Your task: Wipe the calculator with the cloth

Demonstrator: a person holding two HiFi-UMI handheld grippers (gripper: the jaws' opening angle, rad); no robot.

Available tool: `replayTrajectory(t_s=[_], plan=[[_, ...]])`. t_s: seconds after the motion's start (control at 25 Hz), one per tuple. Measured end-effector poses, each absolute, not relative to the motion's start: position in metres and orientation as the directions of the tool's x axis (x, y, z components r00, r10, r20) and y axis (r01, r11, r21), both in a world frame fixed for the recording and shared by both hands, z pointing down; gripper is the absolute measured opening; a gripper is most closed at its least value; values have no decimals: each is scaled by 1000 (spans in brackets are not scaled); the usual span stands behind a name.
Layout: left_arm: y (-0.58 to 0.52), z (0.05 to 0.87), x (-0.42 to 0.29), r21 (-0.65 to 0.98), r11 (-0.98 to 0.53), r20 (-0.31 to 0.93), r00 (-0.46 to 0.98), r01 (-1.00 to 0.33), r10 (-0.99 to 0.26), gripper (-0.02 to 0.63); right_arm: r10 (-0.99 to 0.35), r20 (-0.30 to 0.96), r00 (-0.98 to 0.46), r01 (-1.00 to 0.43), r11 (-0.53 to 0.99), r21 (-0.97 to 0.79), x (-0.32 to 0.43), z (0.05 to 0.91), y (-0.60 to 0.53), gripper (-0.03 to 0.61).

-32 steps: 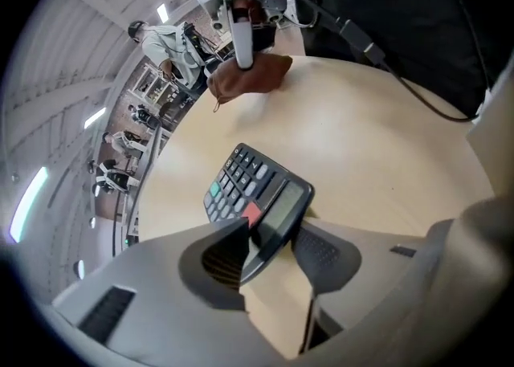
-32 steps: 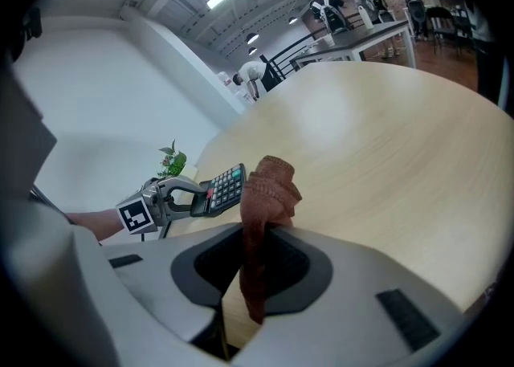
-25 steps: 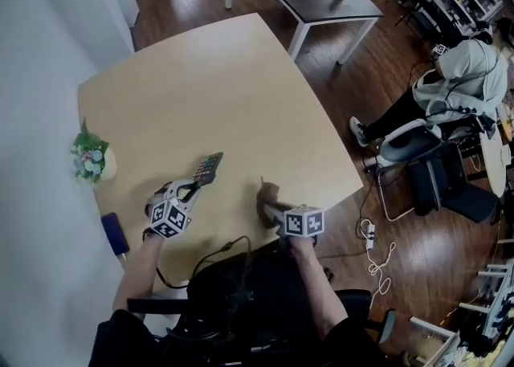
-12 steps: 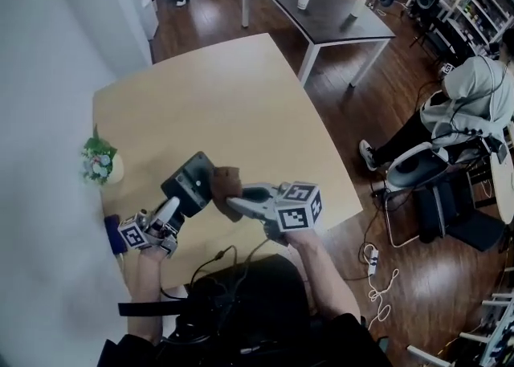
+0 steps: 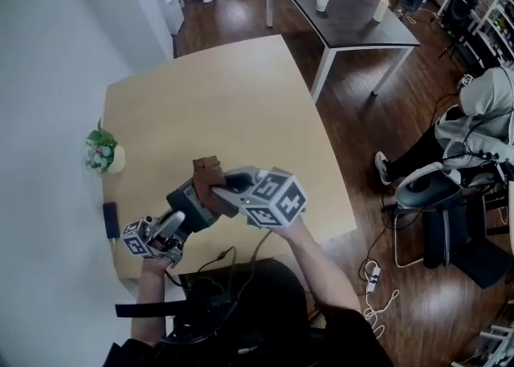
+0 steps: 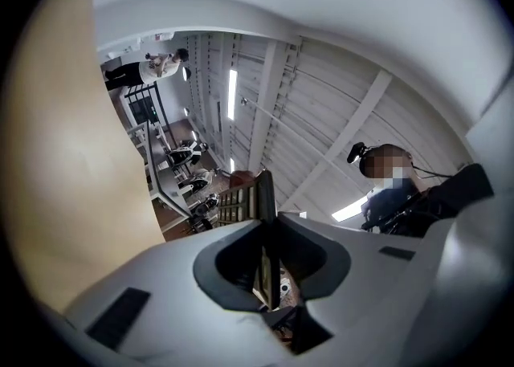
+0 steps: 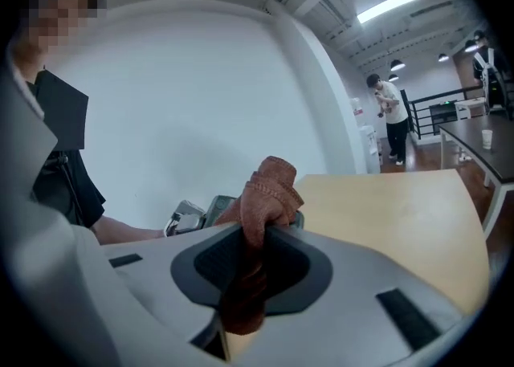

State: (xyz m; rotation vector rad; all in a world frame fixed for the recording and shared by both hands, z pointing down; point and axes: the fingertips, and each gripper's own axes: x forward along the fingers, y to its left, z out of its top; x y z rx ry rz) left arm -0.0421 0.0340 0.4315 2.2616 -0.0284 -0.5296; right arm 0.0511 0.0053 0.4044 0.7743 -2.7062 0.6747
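The calculator [image 5: 191,203] is pinched edge-on in the left claw [image 5: 173,225] and raised off the table [image 5: 217,100]; a second ago it lay flat at that claw's tip. The cloth [image 5: 210,175], clamped in the right claw [image 5: 228,193], bunches against the calculator's far end just ahead of that claw; earlier it sat on the tabletop. Both claws hover over the table's near edge. Bare tabletop stretches ahead of them, with a plant [image 5: 100,151] beyond the left claw.

pale wooden table [image 5: 217,100], small flower pot [image 5: 102,152] at its wall-side edge
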Motion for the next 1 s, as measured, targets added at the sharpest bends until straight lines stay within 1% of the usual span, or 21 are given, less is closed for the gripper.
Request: replayTrajectory(t_s=[0.08, 0.2, 0.28, 0.36, 0.44, 0.52, 0.6, 0.68, 0.8, 0.92, 1.0], plan=[[40, 434, -34, 722, -678, -362, 910, 135, -205, 66, -465, 371, -804, -584, 734, -345, 80, 415, 4, 69], [48, 438, -28, 737, -663, -376, 896, 134, -237, 55, -536, 436, -723, -676, 681, -283, 131, 438, 2, 66], [50, 437, -29, 741, -657, -394, 881, 137, -261, 51, -568, 423, -706, -699, 655, -288, 154, 437, 5, 64], [50, 437, -28, 741, -662, -381, 882, 112, -277, 51, -567, 345, -748, -662, 673, -330, 153, 413, 16, 64], [53, 436, -23, 735, -675, -338, 900, 69, -277, 52, -525, 257, -811, -585, 735, -344, 129, 379, 31, 64], [55, 434, -14, 714, -699, -290, 922, 31, -256, 52, -465, 226, -856, -516, 799, -308, 93, 358, 44, 64], [59, 431, -5, 688, -726, -268, 937, 24, -223, 52, -430, 268, -862, -493, 835, -245, 64, 359, 48, 65], [61, 428, -2, 676, -736, -278, 938, 39, -206, 62, -444, 322, -836, -518, 833, -196, 56, 371, 43, 68], [58, 424, -11, 677, -730, -336, 921, 92, -196, 63, -516, 367, -774, -600, 782, -167, 74, 389, 25, 69], [54, 421, -22, 680, -724, -355, 916, 117, -186, 66, -570, 388, -725, -669, 717, -196, 96, 403, 11, 69], [45, 424, -34, 697, -703, -389, 898, 143, -204, 62, -624, 399, -672, -728, 654, -205, 118, 411, 2, 67]])
